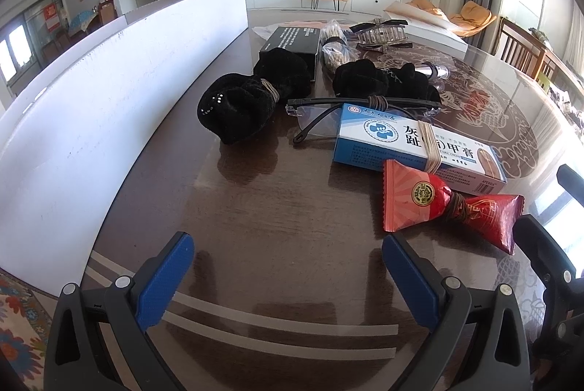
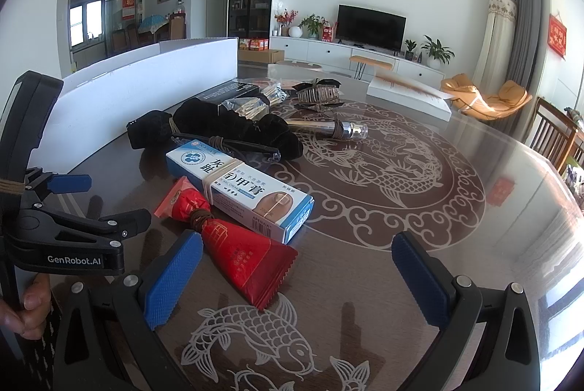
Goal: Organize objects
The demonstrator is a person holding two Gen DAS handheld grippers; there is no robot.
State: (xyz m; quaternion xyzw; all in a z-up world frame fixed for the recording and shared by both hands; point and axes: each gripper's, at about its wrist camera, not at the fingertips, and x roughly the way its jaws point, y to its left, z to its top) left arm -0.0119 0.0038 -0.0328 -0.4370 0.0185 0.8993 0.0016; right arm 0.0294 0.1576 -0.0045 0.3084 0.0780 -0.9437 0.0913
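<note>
A red snack packet (image 1: pixel 438 205) (image 2: pixel 233 245), tied at its waist, lies nearest on the glass-topped table (image 1: pixel 277 208). Behind it sits a blue-and-white ointment box (image 1: pixel 412 143) (image 2: pixel 241 186) with a rubber band round it. Folded glasses (image 1: pixel 328 113) (image 2: pixel 233 144) lean against two black velvet pouches (image 1: pixel 252 99) (image 2: pixel 219 121). My left gripper (image 1: pixel 288 281) stands open over bare table, left of the packet. My right gripper (image 2: pixel 295 281) is open too, and the packet's near end lies just inside its left pad.
Further back are a black box (image 1: pixel 292 41), a bundle of sticks (image 1: pixel 334 48), a hair claw (image 2: pixel 317 93) and a silver tube (image 2: pixel 332 128). A white board (image 1: pixel 109 92) walls the table's left side. A hand (image 2: pixel 33 299) holds the left tool.
</note>
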